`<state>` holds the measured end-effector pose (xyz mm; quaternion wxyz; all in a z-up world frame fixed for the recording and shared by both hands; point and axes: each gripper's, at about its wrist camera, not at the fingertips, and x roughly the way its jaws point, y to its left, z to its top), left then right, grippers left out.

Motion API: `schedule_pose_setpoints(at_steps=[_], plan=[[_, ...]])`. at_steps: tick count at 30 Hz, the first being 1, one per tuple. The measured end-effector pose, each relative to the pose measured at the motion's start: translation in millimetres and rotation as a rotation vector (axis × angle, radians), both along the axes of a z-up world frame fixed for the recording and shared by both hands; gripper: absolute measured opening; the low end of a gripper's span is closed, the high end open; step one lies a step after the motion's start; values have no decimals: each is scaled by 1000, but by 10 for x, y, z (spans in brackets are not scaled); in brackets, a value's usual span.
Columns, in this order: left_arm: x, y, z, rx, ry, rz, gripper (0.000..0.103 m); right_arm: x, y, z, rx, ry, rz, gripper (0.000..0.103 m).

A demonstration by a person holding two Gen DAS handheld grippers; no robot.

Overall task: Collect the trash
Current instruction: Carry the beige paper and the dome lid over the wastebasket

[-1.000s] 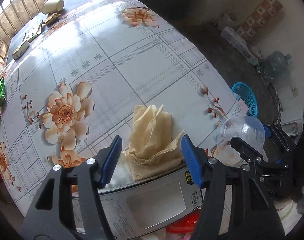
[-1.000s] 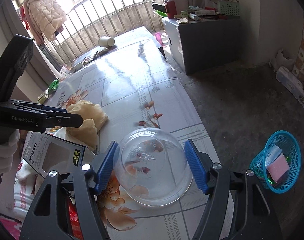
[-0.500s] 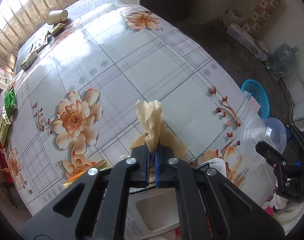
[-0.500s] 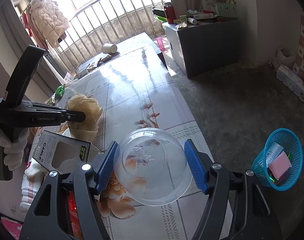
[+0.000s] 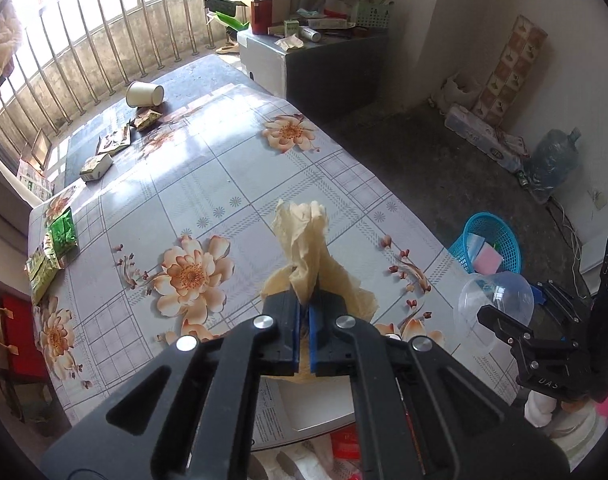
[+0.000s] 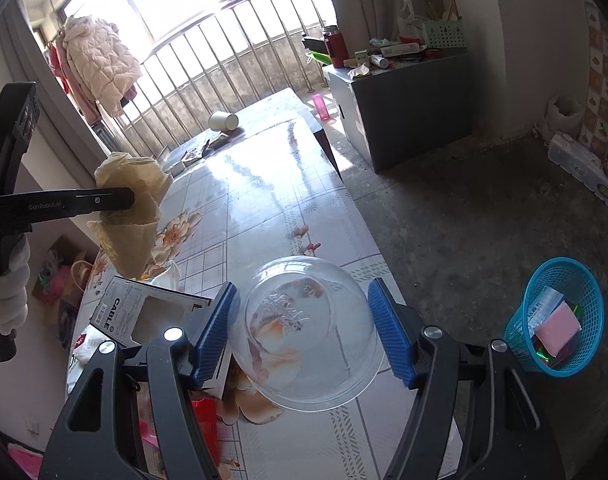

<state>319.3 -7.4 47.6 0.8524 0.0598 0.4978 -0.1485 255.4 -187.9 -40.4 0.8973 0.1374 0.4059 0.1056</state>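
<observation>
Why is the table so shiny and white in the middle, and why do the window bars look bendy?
Right wrist view: window light bounces off the glossy tablecloth as white glare, washing out its pattern. Left wrist view: the fisheye lens curves the straight window bars; the window itself is blown out white.

Floral-cloth table (image 5: 232, 152), tipped paper cup (image 5: 144, 94), green packets (image 5: 52, 256)

right gripper (image 6: 304, 330) clasping clear plastic dome (image 6: 309, 332), blue basket (image 6: 555, 320) on floor
</observation>
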Motion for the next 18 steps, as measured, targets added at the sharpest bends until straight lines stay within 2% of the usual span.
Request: schedule_pose_setpoints(at_steps=[9, 18], plan=[[-329, -267, 237, -31, -24, -68, 1, -323, -256, 239, 51, -50, -23, 66], [-514, -855, 341, -71, -3, -166, 1, -707, -1002, 312, 124, -75, -152, 66]])
